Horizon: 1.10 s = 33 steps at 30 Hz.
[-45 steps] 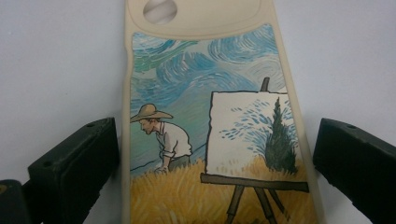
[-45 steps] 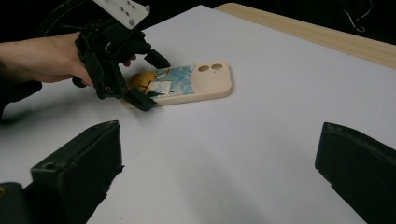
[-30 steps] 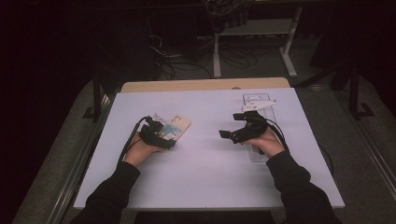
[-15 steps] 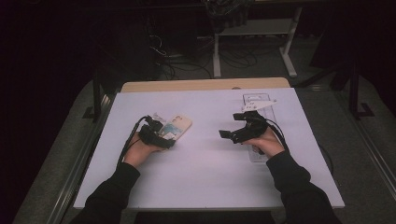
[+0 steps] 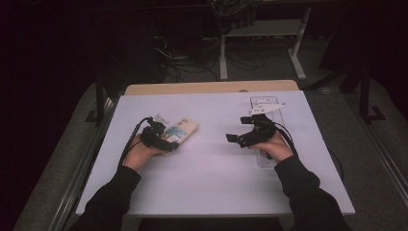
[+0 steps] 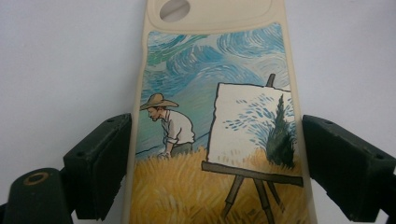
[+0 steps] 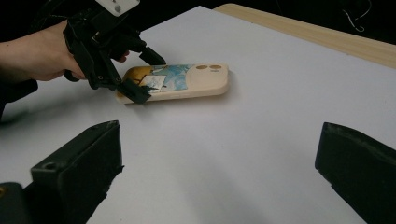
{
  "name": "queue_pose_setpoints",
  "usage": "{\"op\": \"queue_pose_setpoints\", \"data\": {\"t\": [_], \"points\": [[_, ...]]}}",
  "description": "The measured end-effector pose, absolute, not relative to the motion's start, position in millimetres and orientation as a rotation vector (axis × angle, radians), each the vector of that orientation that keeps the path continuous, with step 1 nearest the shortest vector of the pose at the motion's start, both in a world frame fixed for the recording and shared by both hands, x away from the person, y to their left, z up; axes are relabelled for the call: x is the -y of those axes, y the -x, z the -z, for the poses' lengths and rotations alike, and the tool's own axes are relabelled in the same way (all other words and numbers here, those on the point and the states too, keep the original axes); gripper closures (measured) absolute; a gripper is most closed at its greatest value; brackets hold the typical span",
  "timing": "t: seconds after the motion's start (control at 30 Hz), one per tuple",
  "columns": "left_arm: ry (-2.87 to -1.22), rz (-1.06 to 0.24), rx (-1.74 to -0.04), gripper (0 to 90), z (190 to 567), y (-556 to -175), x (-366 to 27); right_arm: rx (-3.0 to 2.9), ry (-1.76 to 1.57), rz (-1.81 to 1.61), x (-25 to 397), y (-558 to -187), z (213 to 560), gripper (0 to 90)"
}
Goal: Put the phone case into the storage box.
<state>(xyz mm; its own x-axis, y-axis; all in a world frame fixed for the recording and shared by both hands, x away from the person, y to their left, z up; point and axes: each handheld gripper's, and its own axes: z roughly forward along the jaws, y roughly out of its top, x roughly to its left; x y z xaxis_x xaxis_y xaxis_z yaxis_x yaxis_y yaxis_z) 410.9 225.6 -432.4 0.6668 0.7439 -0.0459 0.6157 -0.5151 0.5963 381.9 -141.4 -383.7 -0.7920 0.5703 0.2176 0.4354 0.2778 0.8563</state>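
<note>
A beige phone case [image 5: 181, 130] printed with a painter, an easel and a wheat field lies flat on the white table, left of centre. My left gripper [image 5: 165, 138] straddles its near end. In the left gripper view each jaw presses a long edge of the case [image 6: 210, 116], so the gripper [image 6: 217, 163] is shut on it. My right gripper [image 5: 237, 130] hovers over the table's right half with its jaws wide apart and nothing between them. The right gripper view [image 7: 219, 163] looks across bare table at the case [image 7: 187, 79] and the left gripper [image 7: 142, 74].
A clear plastic tray [image 5: 265, 103] with a white piece on it lies under and behind the right hand. A wooden strip [image 5: 207, 87] runs along the table's far edge. Dark floor, cables and a stand's legs lie beyond.
</note>
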Motion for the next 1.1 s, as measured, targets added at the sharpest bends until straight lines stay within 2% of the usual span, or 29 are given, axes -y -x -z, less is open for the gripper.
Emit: {"op": "queue_pose_setpoints", "data": {"t": [0.6,1.1], "points": [[-2.312,-0.227,-0.89,11.7,404.7,-408.9,-228.9,-2.397,-0.957,-1.539,141.1,-382.0,383.7,0.0],[-2.388,-0.154,-0.71,11.7,377.9,-404.0,-224.1,-2.434,-0.908,-1.492,146.6,-381.3,380.1,0.0]]}}
